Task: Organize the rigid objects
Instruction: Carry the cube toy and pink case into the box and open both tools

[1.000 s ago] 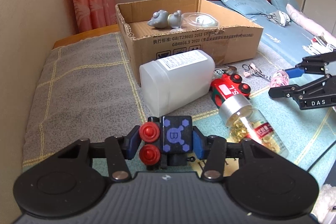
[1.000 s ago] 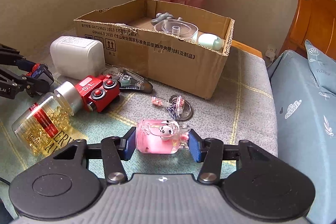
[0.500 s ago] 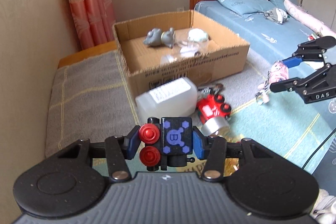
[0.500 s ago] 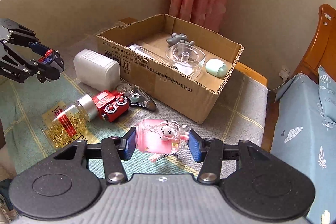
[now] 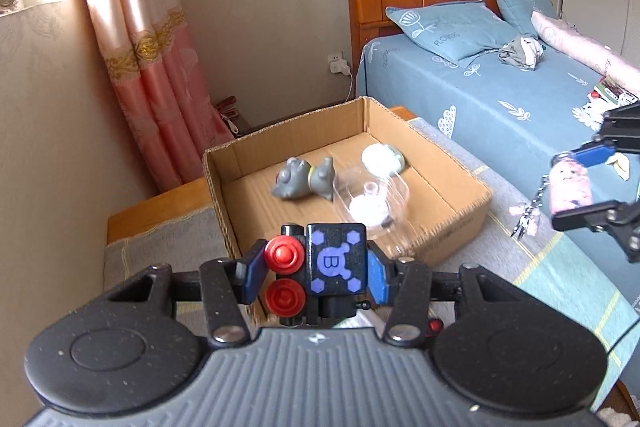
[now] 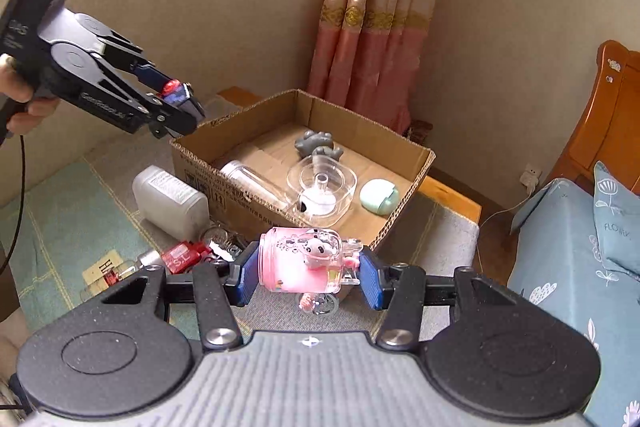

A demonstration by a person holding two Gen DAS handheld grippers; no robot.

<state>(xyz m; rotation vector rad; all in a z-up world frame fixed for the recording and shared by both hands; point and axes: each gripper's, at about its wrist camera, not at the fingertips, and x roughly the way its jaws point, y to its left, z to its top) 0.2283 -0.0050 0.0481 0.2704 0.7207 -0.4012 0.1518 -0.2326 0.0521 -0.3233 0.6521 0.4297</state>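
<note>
Now both loads are in the air, on the way to the open brown cardboard box (image 6: 404, 147).

The left gripper (image 5: 316, 273) is clamped on a black toy block with blue hexagon marks and red round knobs (image 5: 320, 267); the right gripper (image 6: 308, 273) pinches a pink clear plastic keychain bottle with a small panda figure (image 6: 300, 261). Next, I judge, each must be carried over the near wall and let go. The box holds a grey animal figure (image 6: 316, 145), a clear square plastic dish (image 6: 322, 189), a mint-green oval case (image 6: 378, 195) and a clear tube (image 6: 256, 181). A white plastic jar (image 6: 168, 197) waits outside.
</note>
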